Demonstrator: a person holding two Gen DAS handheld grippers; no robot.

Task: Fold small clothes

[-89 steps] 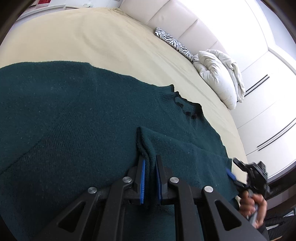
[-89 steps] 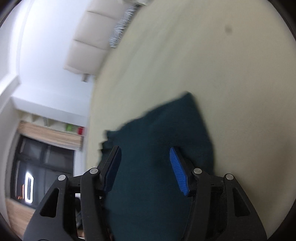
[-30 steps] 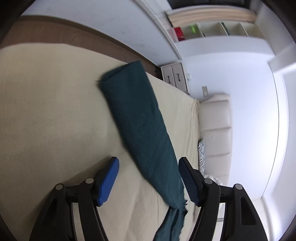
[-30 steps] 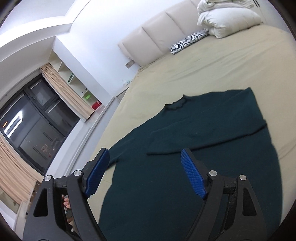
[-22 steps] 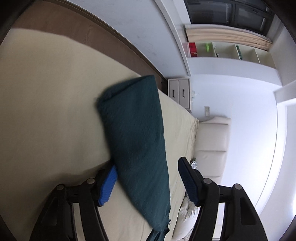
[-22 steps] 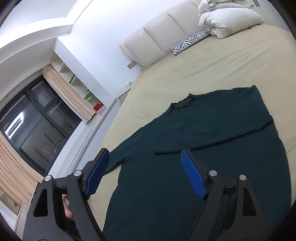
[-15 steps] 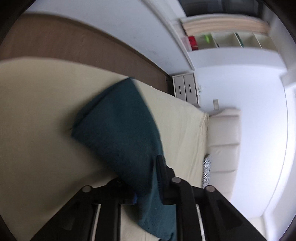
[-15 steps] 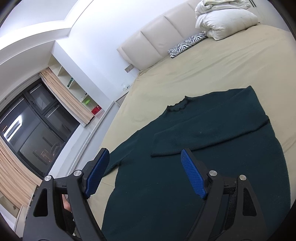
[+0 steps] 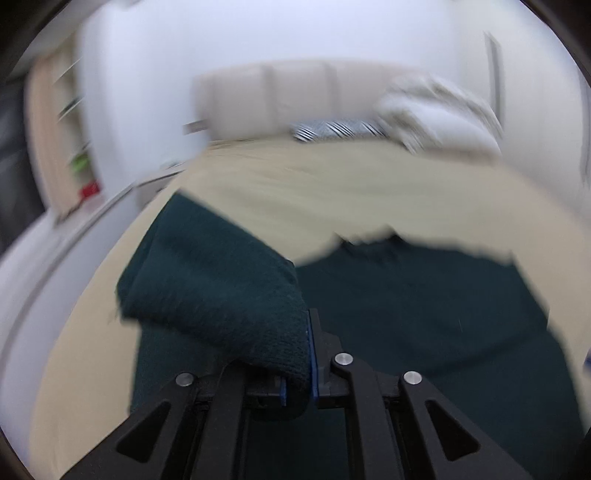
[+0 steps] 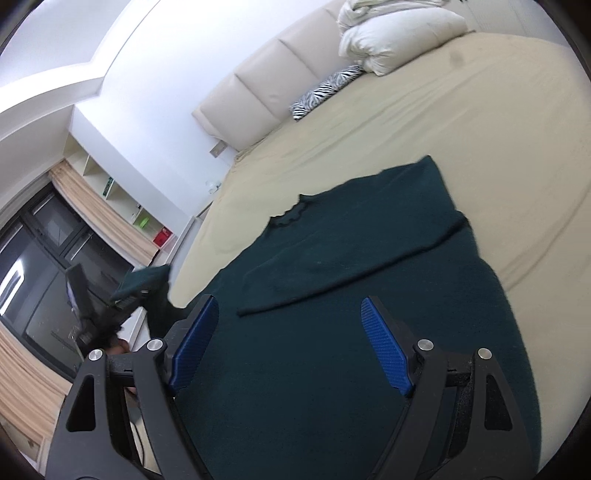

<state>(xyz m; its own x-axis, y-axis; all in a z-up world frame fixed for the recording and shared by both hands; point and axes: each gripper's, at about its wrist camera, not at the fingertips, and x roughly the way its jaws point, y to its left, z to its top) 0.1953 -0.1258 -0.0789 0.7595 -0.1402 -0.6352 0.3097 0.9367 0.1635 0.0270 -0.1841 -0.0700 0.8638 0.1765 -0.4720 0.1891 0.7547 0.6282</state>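
A dark green knitted sweater (image 10: pixel 332 332) lies spread on the beige bed (image 10: pixel 461 110), its right sleeve folded across the chest. My left gripper (image 9: pixel 297 369) is shut on the sweater's left sleeve (image 9: pixel 221 291) and holds it lifted above the bed; the sweater body (image 9: pixel 424 295) lies ahead of it. The left gripper with the sleeve also shows in the right wrist view (image 10: pixel 125 299), at the bed's left edge. My right gripper (image 10: pixel 291 350) is open and empty, hovering over the lower part of the sweater.
White pillows (image 10: pixel 395 33) and a zebra-striped cushion (image 10: pixel 325 90) lie at the padded headboard (image 10: pixel 266 92). Shelves (image 10: pixel 122 199), curtains and a dark window stand beyond the bed's left edge. The left wrist view is blurred.
My left gripper closed on the left sleeve and has lifted it, swinging round towards the sweater body. My right gripper stays open above the sweater, almost unmoved.
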